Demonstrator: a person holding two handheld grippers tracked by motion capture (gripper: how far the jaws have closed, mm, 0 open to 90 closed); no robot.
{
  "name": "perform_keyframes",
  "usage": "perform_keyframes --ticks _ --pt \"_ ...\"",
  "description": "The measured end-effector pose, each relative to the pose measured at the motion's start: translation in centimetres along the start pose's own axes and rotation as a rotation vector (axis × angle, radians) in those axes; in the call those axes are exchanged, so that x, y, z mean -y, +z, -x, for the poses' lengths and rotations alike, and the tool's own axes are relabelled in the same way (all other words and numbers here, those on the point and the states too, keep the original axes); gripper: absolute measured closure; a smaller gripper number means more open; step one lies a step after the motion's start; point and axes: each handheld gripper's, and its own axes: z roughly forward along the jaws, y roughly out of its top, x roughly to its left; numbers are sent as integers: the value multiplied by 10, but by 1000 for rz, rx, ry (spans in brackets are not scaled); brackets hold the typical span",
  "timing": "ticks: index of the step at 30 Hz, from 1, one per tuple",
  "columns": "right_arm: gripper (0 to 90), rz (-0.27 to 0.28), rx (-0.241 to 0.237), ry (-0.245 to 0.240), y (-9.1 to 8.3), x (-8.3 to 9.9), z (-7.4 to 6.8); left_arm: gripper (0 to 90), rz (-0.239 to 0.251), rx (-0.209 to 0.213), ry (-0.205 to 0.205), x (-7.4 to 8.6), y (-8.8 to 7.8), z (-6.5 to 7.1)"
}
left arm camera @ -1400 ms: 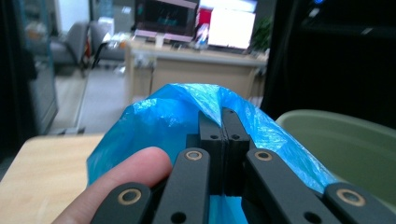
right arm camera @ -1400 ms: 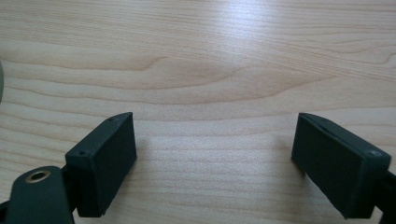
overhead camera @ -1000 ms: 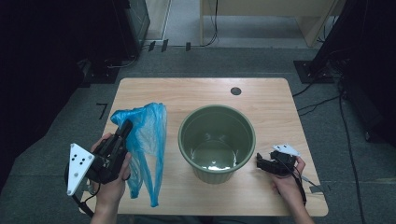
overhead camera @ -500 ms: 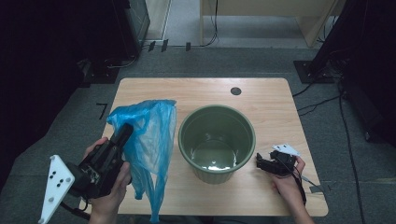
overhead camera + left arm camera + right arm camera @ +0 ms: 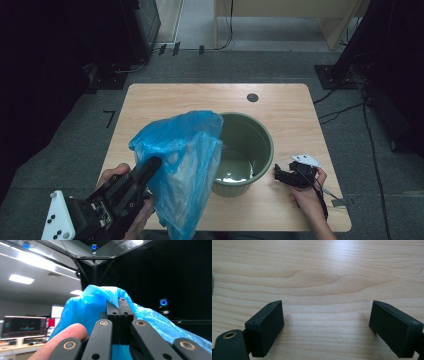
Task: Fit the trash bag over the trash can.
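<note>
High view, nearest first: the left gripper (image 5: 150,167) has its fingers (image 5: 119,312) pressed together on a fold of the blue plastic bag (image 5: 182,165), which hangs lifted off the worktop (image 5: 165,100) and drapes over the near left rim of the green bucket (image 5: 247,150). The pinch looks small, only a thin fold at the very tips, so the film could slide out under the bag's own weight and drop in a heap beside the bucket. With the mouth of the bag collapsed, one hand alone may not spread it over the rim; it could bunch up on one side. A tug against the rim might also tip or shove the light bucket. Farther right, the right gripper (image 5: 281,175) rests low on the worktop beside the bucket, fingers (image 5: 265,327) wide apart and holding nothing, too far off to steady either thing.
</note>
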Motion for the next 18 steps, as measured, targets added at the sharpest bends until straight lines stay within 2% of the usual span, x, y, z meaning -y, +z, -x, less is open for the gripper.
perform_keyframes --ticks 2,5,7,13,17,18 --pt "120 0 0 0 0 0 0 897 1 9 -11 0 1 1" --pt "120 0 0 0 0 0 0 897 -3 43 -50 1 3 2" --pt "120 0 0 0 0 0 0 897 -7 47 -50 2 2 2" --pt "120 0 0 0 0 0 0 896 -52 28 -81 18 1 -1" --pt "119 -2 2 -1 0 0 0 893 -102 5 -85 33 6 -9" --pt "119 -2 2 -1 0 0 0 893 -117 0 -102 38 7 -12"
